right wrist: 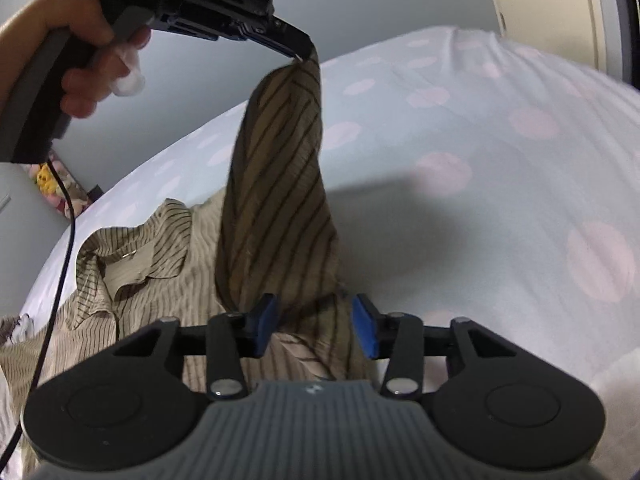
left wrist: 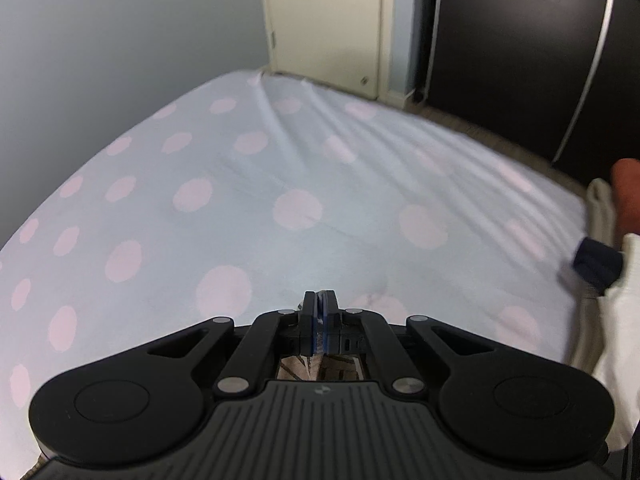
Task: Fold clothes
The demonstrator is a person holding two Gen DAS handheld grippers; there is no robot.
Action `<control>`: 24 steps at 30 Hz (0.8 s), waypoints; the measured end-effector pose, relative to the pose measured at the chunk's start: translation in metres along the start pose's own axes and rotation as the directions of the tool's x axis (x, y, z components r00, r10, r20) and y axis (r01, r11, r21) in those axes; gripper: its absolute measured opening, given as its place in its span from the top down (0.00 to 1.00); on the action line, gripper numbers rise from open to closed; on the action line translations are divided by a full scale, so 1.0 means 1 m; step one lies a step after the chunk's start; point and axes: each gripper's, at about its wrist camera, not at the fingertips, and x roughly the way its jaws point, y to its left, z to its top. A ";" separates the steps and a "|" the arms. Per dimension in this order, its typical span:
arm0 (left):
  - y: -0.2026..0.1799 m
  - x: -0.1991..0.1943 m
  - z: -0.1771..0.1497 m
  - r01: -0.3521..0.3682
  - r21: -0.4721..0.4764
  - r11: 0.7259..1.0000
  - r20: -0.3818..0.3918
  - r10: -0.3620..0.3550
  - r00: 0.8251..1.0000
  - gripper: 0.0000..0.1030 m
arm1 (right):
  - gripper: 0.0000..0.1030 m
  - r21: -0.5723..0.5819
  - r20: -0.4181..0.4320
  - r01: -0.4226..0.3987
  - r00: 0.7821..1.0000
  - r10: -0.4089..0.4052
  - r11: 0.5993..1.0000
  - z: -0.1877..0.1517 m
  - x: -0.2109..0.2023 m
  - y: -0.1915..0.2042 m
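Bed (right wrist: 500,216) covered by pale blue sheet (left wrist: 280,168) with pink dots; diagonal wrinkles toward 1 o'clock in left wrist view. Tan striped shirt (right wrist: 160,288) lies on the sheet at 8 o'clock in right wrist view, collar open, one part lifted off.

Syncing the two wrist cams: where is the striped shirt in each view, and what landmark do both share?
Left wrist: striped shirt shows only as a sliver low centre, behind the shut left gripper pinching it.
Right wrist: striped shirt fills centre-left, its sleeve hanging from the left gripper at top, collar lying lower left; the open right gripper straddles it.
Shared landmark: the polka-dot sheet.
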 end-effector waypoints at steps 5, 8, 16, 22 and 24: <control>0.000 0.027 0.008 -0.057 -0.038 0.998 -0.054 0.055 0.997 1.00 | 0.97 0.054 0.041 0.029 0.999 -0.031 0.998 0.000 0.000 -0.027; -0.001 0.035 0.010 -0.062 -0.043 0.997 -0.073 0.059 0.996 1.00 | 0.85 0.070 0.061 -0.007 0.998 0.002 0.998 0.002 0.001 -0.031; -0.006 0.043 0.017 -0.063 -0.012 0.998 -0.103 0.062 0.993 1.00 | 0.59 0.023 0.080 -0.112 0.991 0.110 0.993 0.010 0.005 -0.012; -0.006 0.049 0.019 -0.071 -0.013 0.997 -0.108 0.070 0.992 1.00 | 0.77 -0.034 0.022 -0.070 0.997 0.070 0.997 0.009 0.022 -0.005; -0.008 0.053 0.020 -0.073 -0.002 0.997 -0.109 0.073 0.991 1.00 | 0.99 -0.048 0.029 -0.015 0.999 0.017 0.999 0.010 0.023 -0.008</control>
